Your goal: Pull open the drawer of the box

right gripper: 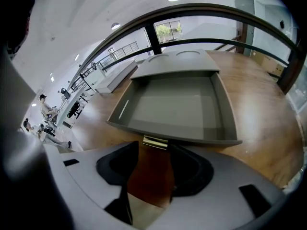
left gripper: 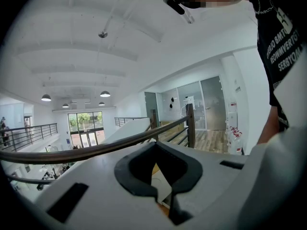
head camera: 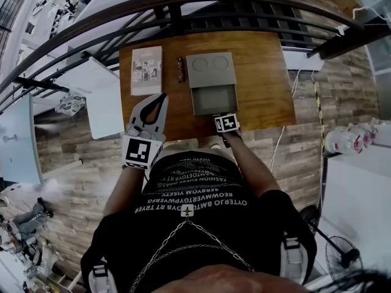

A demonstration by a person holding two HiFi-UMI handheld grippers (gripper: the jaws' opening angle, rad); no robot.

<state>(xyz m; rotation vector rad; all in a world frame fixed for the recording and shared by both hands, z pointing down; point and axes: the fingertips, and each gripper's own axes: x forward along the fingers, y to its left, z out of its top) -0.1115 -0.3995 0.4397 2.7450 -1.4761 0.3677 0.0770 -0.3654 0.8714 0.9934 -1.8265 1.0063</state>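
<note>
A grey box (head camera: 210,69) stands on the wooden table (head camera: 263,78), and its drawer (head camera: 214,99) is pulled out toward me. In the right gripper view the drawer (right gripper: 175,110) shows an empty inside, with a small brass handle (right gripper: 155,142) on its front edge. My right gripper (right gripper: 156,150) is open, its fingertips on either side of that handle and bare wood showing between the jaws. In the head view this right gripper (head camera: 220,117) sits at the drawer's front. My left gripper (head camera: 162,97) is raised off the table's left front, fingertips together, holding nothing; the left gripper (left gripper: 154,148) faces the railing.
A thin booklet (head camera: 146,70) lies left of the box, with a small dark bar (head camera: 180,69) between them. A dark curved railing (head camera: 183,11) runs behind the table. A white surface (head camera: 104,105) stands to the left, and a cable (head camera: 317,108) trails on the floor at right.
</note>
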